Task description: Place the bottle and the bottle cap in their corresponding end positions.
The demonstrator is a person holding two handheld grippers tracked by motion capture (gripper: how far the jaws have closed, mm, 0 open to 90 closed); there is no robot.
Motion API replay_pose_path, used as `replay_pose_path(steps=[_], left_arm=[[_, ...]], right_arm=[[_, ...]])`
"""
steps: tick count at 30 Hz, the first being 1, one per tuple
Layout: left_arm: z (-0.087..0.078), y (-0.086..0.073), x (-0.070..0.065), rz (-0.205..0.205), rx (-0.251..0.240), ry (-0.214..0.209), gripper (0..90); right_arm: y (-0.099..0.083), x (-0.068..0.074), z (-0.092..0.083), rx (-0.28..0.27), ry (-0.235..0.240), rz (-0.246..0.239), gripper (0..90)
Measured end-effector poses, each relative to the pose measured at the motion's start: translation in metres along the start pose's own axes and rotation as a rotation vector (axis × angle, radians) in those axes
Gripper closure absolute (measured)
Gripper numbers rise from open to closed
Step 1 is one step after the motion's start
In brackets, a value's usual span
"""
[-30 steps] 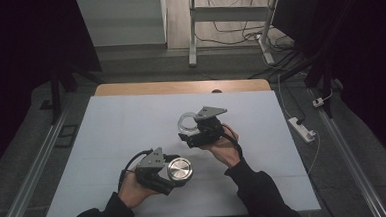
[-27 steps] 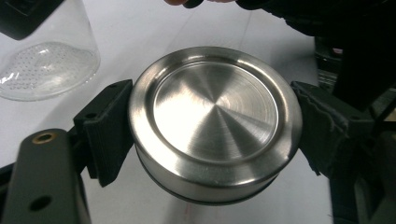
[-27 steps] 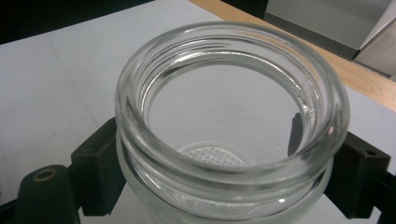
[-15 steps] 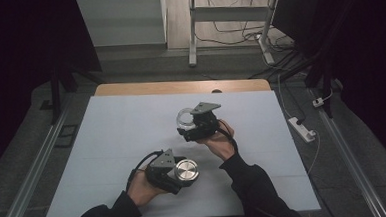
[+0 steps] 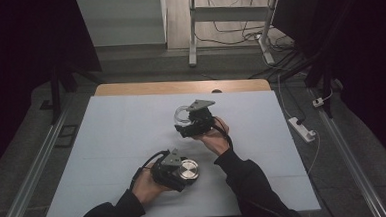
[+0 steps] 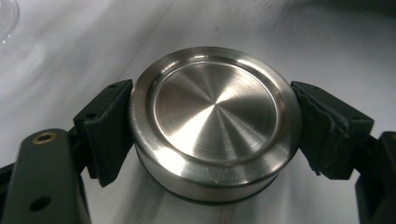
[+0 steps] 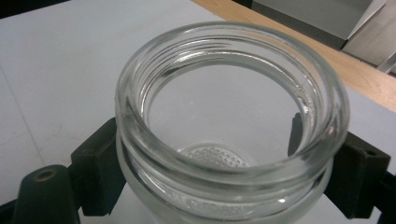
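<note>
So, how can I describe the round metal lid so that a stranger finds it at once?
Start at the pale grey table and look at its near edge, where the left gripper is shut on the round brushed-steel lid. Unlike the clear glass jar farther back, it is flat, opaque and shiny.

No legible text, label, brand, number or sign found. The steel lid [image 6: 212, 121] bears a plain brushed top without engraving. The glass jar [image 7: 231, 126] carries no print on rim or wall; its base shows a moulded dot pattern, not characters. The bench [image 5: 122, 127] surface is unmarked.
</note>
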State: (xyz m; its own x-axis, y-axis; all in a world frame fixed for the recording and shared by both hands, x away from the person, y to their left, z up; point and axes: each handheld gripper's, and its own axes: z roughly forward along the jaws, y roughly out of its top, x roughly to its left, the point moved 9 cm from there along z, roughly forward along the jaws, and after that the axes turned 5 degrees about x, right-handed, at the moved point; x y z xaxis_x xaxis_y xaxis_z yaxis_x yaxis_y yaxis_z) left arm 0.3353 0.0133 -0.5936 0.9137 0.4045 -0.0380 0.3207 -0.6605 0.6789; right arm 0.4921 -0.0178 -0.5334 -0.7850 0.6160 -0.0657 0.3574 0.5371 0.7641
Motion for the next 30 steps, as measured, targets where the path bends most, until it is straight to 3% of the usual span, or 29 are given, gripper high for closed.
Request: replay_pose_path(steps=[16, 23, 27, 30], left_arm=[[0.012, -0.008, 0.002, 0.014, 0.086, 0.017, 19.3], [0.012, -0.008, 0.003, 0.012, 0.086, 0.009, 18.9], [0.012, -0.008, 0.003, 0.011, 0.085, -0.006, 15.6], [0.011, -0.006, 0.001, -0.016, 0.064, -0.032, 11.7]], right_arm=[[-0.017, -0.005, 0.018, 0.034, -0.004, 0.002, 14.5], [-0.02, -0.008, 0.018, 0.037, 0.023, 0.011, 14.3], [-0.02, -0.007, 0.017, 0.057, 0.013, 0.021, 13.9], [-0.02, -0.007, 0.017, 0.055, 0.024, 0.032, 11.9]])
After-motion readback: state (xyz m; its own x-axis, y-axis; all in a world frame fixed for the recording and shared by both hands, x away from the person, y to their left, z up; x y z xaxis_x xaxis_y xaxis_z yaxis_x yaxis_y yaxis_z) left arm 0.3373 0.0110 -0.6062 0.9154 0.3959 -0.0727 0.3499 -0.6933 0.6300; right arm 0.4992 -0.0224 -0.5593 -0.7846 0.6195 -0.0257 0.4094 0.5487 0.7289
